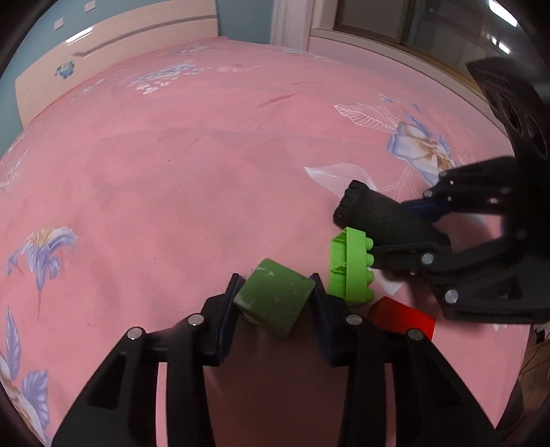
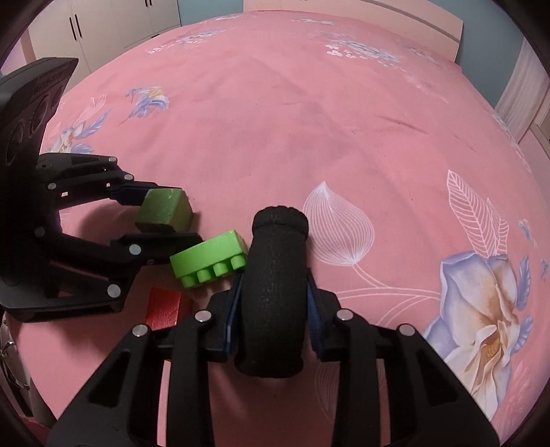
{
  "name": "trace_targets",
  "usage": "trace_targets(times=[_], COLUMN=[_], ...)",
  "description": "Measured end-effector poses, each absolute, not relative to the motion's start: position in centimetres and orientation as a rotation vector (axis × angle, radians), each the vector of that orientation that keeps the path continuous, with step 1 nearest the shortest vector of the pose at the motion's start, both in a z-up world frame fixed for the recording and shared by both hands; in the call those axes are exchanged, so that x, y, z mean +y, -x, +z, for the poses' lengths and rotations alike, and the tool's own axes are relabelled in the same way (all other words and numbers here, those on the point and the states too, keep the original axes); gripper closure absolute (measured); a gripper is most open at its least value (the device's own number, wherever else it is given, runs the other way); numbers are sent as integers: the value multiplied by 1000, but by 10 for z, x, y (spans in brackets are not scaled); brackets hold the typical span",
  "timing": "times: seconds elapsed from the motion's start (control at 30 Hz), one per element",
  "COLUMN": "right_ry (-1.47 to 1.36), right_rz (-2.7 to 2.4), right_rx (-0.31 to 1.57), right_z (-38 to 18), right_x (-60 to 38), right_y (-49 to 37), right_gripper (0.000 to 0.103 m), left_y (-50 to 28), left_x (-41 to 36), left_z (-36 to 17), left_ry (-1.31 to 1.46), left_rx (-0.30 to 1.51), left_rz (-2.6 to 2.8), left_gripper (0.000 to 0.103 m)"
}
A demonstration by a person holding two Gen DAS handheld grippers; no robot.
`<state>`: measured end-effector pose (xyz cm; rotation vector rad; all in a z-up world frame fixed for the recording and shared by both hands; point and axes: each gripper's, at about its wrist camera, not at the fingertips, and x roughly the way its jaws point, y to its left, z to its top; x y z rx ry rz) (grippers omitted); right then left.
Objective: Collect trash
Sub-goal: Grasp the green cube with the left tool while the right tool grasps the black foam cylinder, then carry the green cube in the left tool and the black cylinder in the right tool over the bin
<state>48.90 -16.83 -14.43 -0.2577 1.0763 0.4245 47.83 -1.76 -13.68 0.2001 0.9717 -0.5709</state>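
On the pink bedspread my left gripper is shut on a dark green block, which sits between its pads. The same green block shows in the right wrist view, held by the left gripper. My right gripper is shut on a black foam cylinder; the left wrist view shows this cylinder in the right gripper. A lime studded brick lies between the two grippers. A red block lies just behind it.
The bedspread has floral prints and spreads wide ahead of both grippers. A headboard stands at the far end, a window and curtain beside it. White wardrobe doors stand past the bed's left side in the right wrist view.
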Motion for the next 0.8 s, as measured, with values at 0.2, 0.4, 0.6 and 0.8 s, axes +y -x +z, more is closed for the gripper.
trace_targets(times=[0.2, 0.4, 0.6, 0.8], right_ry=[247, 234, 244, 260], right_rz=[412, 406, 404, 411], right_rx=[1069, 1034, 971, 890], right_z=[-137, -111, -67, -16], right_x=[-170, -171, -167, -160], right_y=[-482, -465, -438, -396], right_gripper=[70, 70, 70, 70], left_y=[-470, -451, -421, -378], left_x=[-11, 4, 14, 19], left_z=[-128, -99, -54, -1], left_ry=[-187, -167, -182, -218], left_rx=[961, 954, 919, 847], left_rz=[-524, -461, -388, -337], left_gripper=[62, 62, 62, 62])
